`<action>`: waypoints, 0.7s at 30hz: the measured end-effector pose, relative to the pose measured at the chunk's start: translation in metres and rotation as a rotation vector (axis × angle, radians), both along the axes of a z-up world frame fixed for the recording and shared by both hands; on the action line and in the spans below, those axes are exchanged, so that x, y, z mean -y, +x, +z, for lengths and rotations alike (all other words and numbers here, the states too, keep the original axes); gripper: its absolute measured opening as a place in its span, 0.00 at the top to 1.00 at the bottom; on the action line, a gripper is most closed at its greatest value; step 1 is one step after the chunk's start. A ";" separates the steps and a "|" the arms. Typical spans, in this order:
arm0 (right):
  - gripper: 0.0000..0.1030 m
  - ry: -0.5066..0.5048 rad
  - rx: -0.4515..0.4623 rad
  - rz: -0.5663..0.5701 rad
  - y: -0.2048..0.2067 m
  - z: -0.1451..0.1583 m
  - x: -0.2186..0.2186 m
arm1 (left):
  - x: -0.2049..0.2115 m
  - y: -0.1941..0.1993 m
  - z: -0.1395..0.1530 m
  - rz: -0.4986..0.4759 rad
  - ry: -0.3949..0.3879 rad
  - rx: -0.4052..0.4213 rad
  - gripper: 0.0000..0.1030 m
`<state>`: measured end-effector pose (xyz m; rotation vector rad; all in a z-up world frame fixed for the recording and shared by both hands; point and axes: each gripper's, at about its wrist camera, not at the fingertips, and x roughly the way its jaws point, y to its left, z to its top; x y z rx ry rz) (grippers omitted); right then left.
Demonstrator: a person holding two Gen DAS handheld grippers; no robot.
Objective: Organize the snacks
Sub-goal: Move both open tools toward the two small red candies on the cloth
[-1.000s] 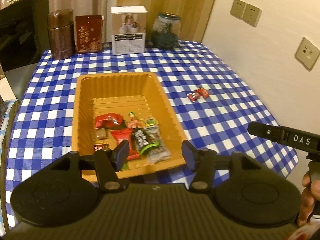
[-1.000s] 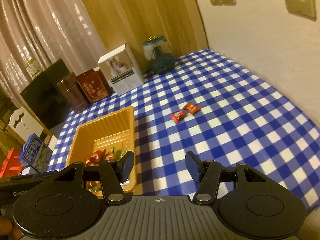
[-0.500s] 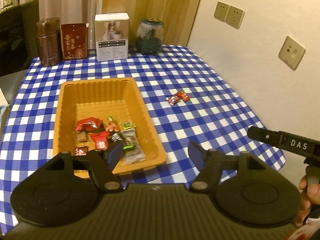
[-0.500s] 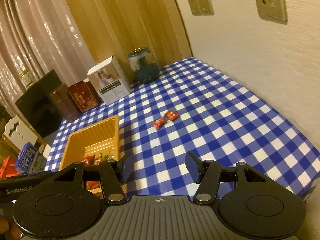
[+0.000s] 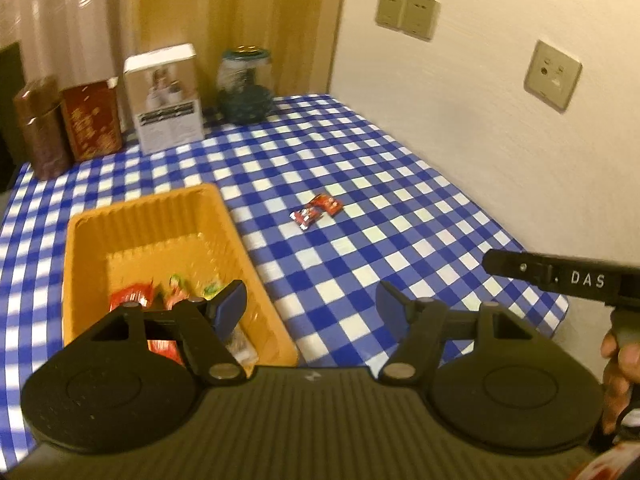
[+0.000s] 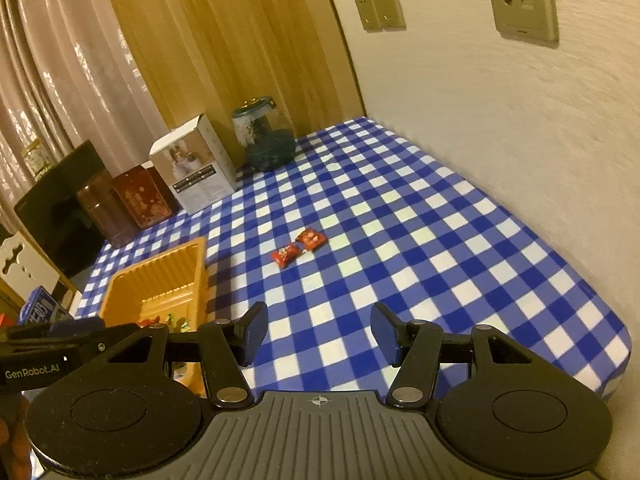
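Both hand-held grippers, left (image 5: 311,305) and right (image 6: 319,333), gape empty; only the left view shows wrapped snacks (image 5: 132,298) inside the orange tray (image 5: 240,240).

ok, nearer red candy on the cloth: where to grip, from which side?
Judging by its pose, pinch the nearer red candy across its short middle, coming from above. It lies flat on the cloth, its end almost against the second candy, so avoid an endwise grip. The right gripper is open and empty.
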<state>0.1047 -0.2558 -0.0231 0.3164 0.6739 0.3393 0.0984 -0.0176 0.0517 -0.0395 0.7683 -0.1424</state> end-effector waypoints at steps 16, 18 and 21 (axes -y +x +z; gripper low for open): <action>0.45 -0.074 0.012 0.063 0.072 -0.014 -0.007 | 0.016 0.089 -0.023 -0.153 0.111 -0.016 0.34; 0.45 -0.082 0.013 0.070 0.080 -0.016 -0.008 | 0.015 0.098 -0.027 -0.161 0.118 -0.025 0.34; 0.45 -0.087 0.011 0.073 0.091 -0.018 -0.009 | 0.015 0.109 -0.032 -0.176 0.130 -0.036 0.34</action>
